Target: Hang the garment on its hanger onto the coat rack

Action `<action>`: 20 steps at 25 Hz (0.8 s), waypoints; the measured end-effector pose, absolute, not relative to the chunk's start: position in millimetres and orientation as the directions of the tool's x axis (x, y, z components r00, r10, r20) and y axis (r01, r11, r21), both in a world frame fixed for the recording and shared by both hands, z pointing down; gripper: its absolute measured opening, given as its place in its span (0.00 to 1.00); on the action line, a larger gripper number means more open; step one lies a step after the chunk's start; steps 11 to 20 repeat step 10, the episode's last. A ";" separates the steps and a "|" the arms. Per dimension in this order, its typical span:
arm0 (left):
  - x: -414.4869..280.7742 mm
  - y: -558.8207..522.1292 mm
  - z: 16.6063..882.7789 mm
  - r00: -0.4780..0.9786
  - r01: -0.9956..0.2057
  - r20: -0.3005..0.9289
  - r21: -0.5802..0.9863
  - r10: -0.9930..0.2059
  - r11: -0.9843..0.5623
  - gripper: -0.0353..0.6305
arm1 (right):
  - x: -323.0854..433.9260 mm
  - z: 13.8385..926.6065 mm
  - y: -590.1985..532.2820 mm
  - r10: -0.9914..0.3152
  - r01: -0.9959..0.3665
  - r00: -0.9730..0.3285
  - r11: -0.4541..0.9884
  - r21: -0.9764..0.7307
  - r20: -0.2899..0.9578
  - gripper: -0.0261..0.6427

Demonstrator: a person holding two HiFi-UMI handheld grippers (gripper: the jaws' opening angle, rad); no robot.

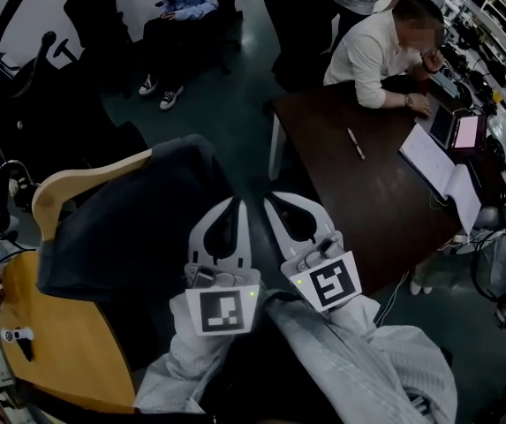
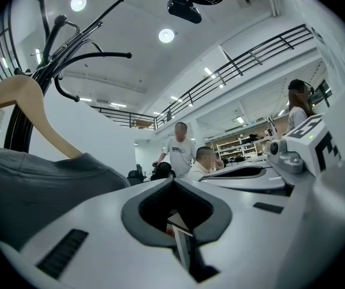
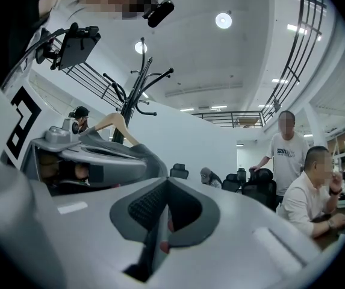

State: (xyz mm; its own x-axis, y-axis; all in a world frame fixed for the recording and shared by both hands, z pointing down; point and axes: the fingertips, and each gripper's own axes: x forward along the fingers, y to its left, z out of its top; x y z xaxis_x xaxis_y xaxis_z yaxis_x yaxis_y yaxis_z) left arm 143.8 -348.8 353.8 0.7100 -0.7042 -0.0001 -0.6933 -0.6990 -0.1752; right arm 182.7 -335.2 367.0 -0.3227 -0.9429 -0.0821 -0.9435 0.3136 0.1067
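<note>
Both my grippers are clamped shut on nothing; left gripper (image 1: 230, 210) and right gripper (image 1: 279, 208) sit side by side, tips fwd; the grey garment (image 1: 138, 219) hangs on its wood hanger (image 1: 58, 188) just to my left, not touching either one; in the left gripper view it sits close by the black coat rack (image 2: 40, 71), but the hook's out of sight, so I can't tell if it's on an arm yet.

Risks, as I judge: if I nudge the cloth w/ shut jaws it could slip off the hanger's shoulder; a poor grip on the wood could twist it and miss the rack's arm; a shove might rock the rack.

Dark floor below; yellow wood top (image 1: 58, 352) at my lower left; brown table (image 1: 367, 184) to the right w/ a pen, a notebook and a laptop, a person seated at it; white ceiling w/ round lights, railed gallery above.
</note>
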 end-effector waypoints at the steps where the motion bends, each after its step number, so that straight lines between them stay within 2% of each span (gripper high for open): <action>1: 144.6 -348.8 353.8 0.711 -0.692 0.000 -0.177 -0.703 -0.700 0.06 | 182.4 367.4 -334.9 -0.942 -0.943 -0.326 0.317 0.106 -0.078 0.04; 20: 143.5 -350.0 348.5 0.712 -0.691 -0.023 -0.203 -0.702 -0.694 0.06 | 180.3 371.8 -335.7 -0.943 -0.941 -0.328 0.321 0.111 -0.053 0.04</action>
